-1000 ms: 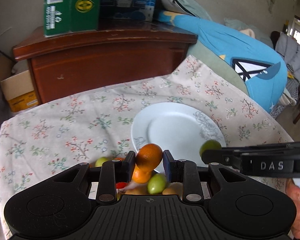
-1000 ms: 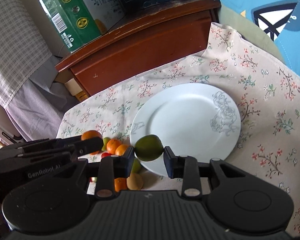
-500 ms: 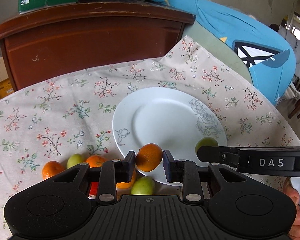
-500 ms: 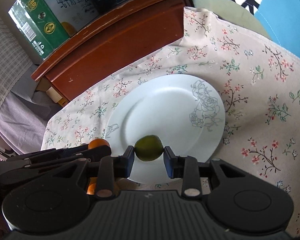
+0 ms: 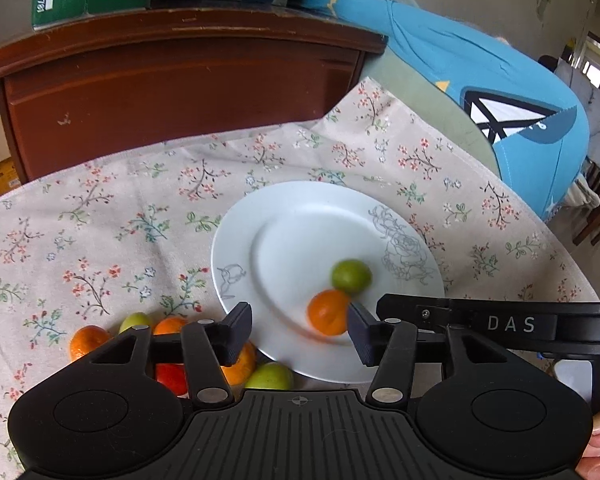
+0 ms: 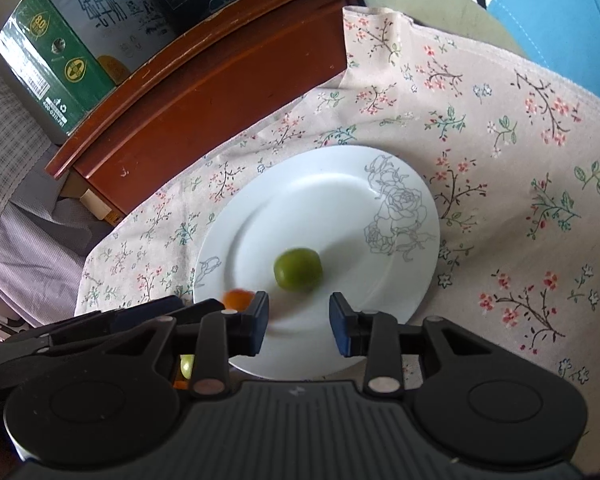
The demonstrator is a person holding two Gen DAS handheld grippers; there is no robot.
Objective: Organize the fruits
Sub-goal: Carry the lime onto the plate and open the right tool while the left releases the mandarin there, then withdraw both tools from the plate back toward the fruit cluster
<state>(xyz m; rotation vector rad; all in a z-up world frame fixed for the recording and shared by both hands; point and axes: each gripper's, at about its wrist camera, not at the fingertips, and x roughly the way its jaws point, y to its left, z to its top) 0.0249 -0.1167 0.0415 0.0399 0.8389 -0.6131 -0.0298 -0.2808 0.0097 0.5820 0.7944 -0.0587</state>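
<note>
Both grippers hang over the plate [image 5: 300, 216] with jaws spread, holding nothing. The left gripper [image 5: 300, 334] sits low in its frame, an orange [image 5: 326, 312] blurred just ahead, touching a green fruit [image 5: 351, 276] mid-plate. The right gripper [image 6: 299, 326] faces that fruit. More fruit [image 5: 168, 326] lies lower left on the cloth [image 5: 100, 208].

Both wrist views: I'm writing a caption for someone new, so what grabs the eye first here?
The white plate on the floral tablecloth, with an orange and a green fruit lying side by side near its front edge. Both the left gripper and the right gripper hang open above it. More fruit is clustered left of the plate.
</note>
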